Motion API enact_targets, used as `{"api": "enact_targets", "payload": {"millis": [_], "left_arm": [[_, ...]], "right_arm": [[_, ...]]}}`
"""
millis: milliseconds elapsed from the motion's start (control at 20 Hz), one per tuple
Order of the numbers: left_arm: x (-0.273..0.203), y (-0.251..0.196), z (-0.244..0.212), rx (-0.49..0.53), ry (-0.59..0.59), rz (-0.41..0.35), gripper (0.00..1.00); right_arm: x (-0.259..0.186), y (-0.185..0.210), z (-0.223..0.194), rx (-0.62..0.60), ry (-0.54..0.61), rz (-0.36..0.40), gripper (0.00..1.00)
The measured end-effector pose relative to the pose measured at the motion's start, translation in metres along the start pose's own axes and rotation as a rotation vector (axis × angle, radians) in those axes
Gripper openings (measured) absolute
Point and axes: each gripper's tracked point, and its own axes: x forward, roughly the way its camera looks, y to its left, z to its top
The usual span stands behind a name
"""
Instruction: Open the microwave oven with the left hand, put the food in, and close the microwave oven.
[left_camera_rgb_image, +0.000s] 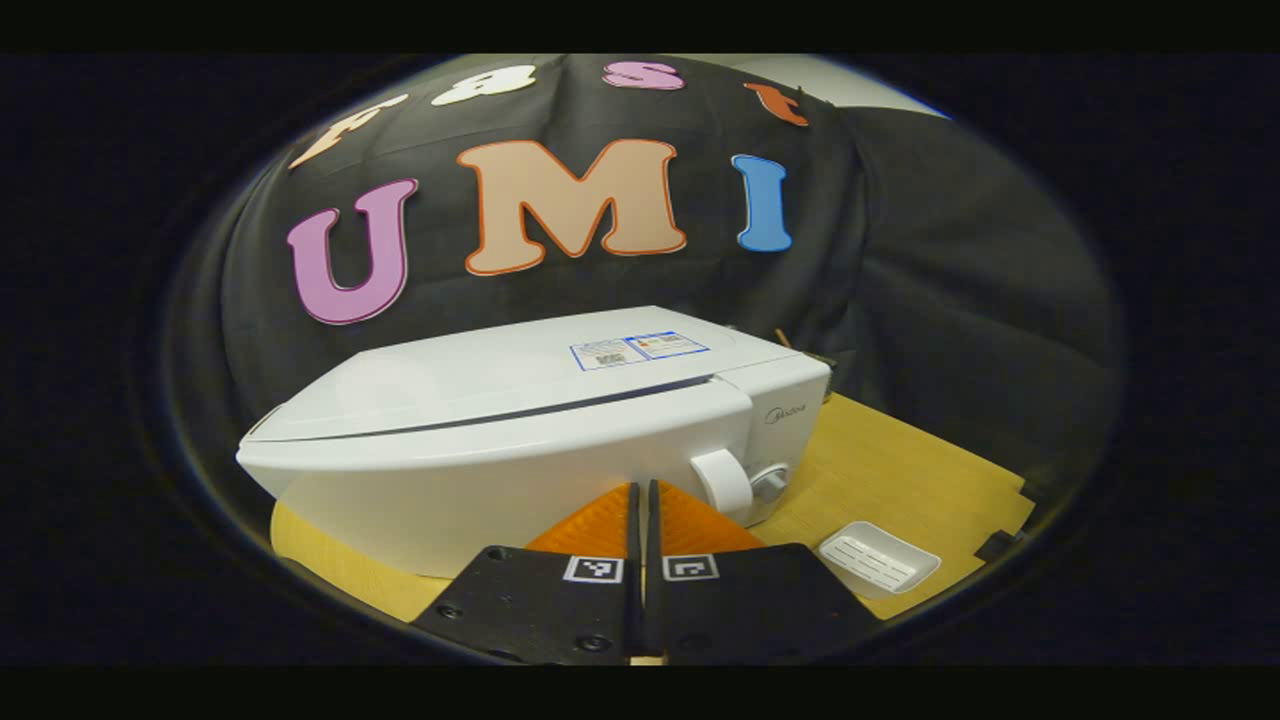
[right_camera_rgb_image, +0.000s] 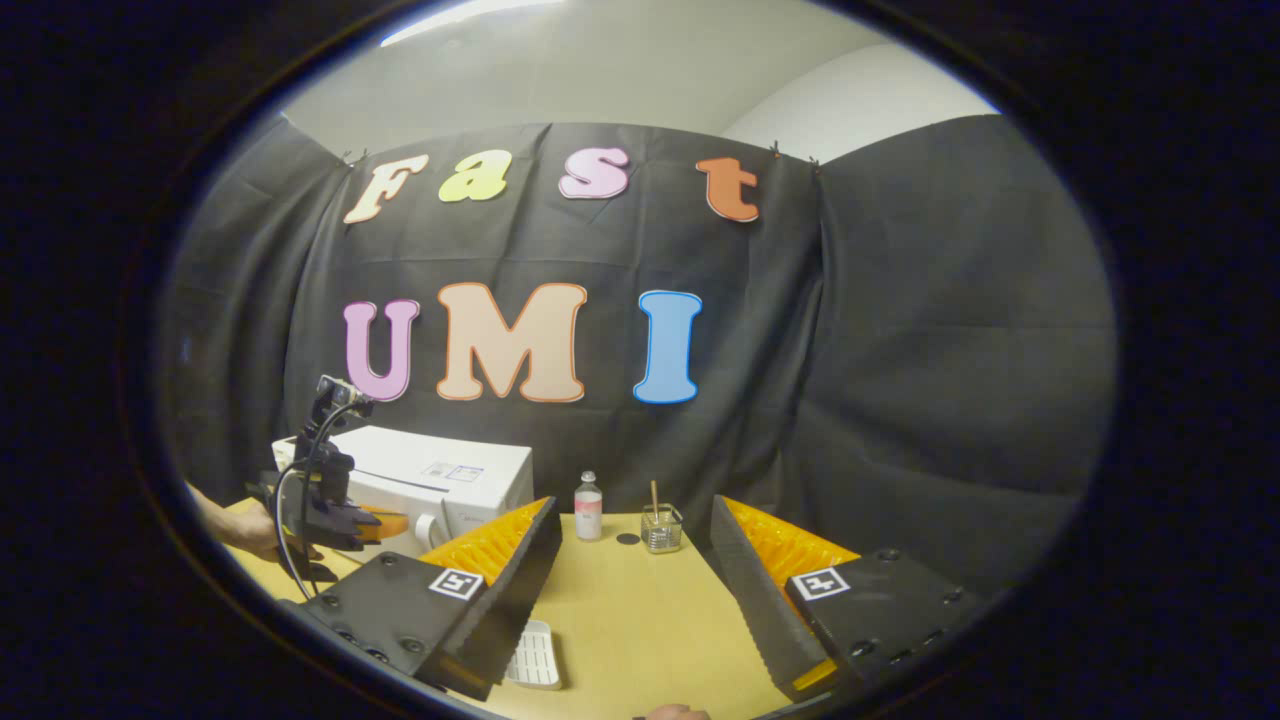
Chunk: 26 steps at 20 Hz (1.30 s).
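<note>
White microwave oven (left_camera_rgb_image: 520, 440) standing closed on the wooden table (left_camera_rgb_image: 900, 470), left gripper (left_camera_rgb_image: 645, 500) right in front of its door with fingers pressed together on nothing, small white ridged tray (left_camera_rgb_image: 878, 558) beside, right gripper (right_camera_rgb_image: 635, 560) held back, fingers spread wide, bottle (right_camera_rgb_image: 588, 507) and glass jar (right_camera_rgb_image: 661, 528) by the back cloth.

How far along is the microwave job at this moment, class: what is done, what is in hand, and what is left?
Nothing looks done: the white boxy microwave oven has its door closed. In hand: the left gripper, fingers together, sits up against the oven's front beside the round white knob. The right gripper hangs open, holding nothing, over the wooden table. Left: opening the door, loading the small white ridged tray, and closing.
</note>
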Motion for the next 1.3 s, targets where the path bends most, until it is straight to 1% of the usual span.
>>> {"api": "enact_targets", "payload": {"millis": [50, 100, 150, 200, 300, 400, 550, 600, 700, 850, 900, 950, 1000, 1050, 1100, 1150, 1200, 1300], "left_arm": [[0.006, 0.0, 0.001, 0.007, 0.002, 0.012, 0.02], [0.007, 0.004, 0.009, 0.034, -0.013, 0.021, 0.01], [0.007, 0.003, 0.009, 0.017, -0.015, 0.015, 0.02], [0.008, 0.002, 0.005, 0.013, -0.007, 0.012, 0.01], [0.008, 0.001, 0.005, 0.024, -0.007, 0.005, 0.01], [0.006, 0.003, 0.006, 0.038, -0.003, 0.02, 0.01], [0.001, 0.002, 0.011, 0.062, -0.006, 0.034, 0.02], [-0.006, 0.002, 0.017, 0.067, -0.028, 0.032, 0.01], [-0.025, 0.0, 0.034, 0.064, -0.078, 0.028, 0.01], [-0.069, 0.008, 0.059, 0.046, -0.159, 0.037, 0.01], [-0.086, 0.011, 0.068, 0.033, -0.187, 0.035, 0.04], [-0.103, 0.013, 0.075, 0.014, -0.218, 0.032, 0.03], [-0.117, 0.011, 0.084, -0.011, -0.245, 0.005, 0.08], [-0.136, 0.012, 0.09, -0.031, -0.269, -0.003, 0.39], [-0.147, 0.018, 0.086, -0.041, -0.295, 0.014, 0.69], [-0.171, 0.032, 0.101, -0.043, -0.313, 0.05, 0.99], [-0.183, 0.045, 0.104, -0.044, -0.325, 0.092, 0.97], [-0.207, 0.066, 0.111, -0.059, -0.348, 0.164, 0.98]], "right_arm": [[0.001, -0.001, 0.001, 0.002, -0.004, -0.001, 0.96], [0.003, -0.003, 0.001, -0.001, -0.004, -0.003, 0.96], [0.002, -0.005, 0.001, -0.004, -0.004, -0.005, 0.96], [0.001, -0.006, 0.003, -0.005, -0.008, -0.008, 0.96], [0.001, -0.009, 0.003, 0.001, -0.009, -0.015, 0.96], [0.001, -0.008, -0.003, 0.01, 0.007, -0.012, 0.96], [0.003, -0.001, -0.001, 0.029, 0.002, 0.0, 0.96], [0.004, 0.002, -0.001, 0.03, 0.002, 0.007, 0.95], [0.006, 0.008, 0.0, 0.022, -0.003, 0.014, 0.96], [0.01, 0.02, 0.0, 0.02, -0.001, 0.041, 0.96], [0.012, 0.023, 0.001, 0.017, 0.001, 0.05, 0.95], [0.014, 0.028, 0.001, 0.015, 0.004, 0.061, 0.95], [0.016, 0.032, 0.0, 0.016, 0.007, 0.073, 0.96], [0.018, 0.038, 0.0, 0.019, 0.01, 0.087, 0.97], [0.021, 0.044, 0.0, 0.018, 0.012, 0.098, 0.97], [0.025, 0.048, 0.0, 0.014, 0.011, 0.107, 0.97], [0.027, 0.054, 0.002, 0.012, 0.012, 0.118, 0.96], [0.031, 0.065, 0.006, 0.011, 0.001, 0.144, 0.96]]}}
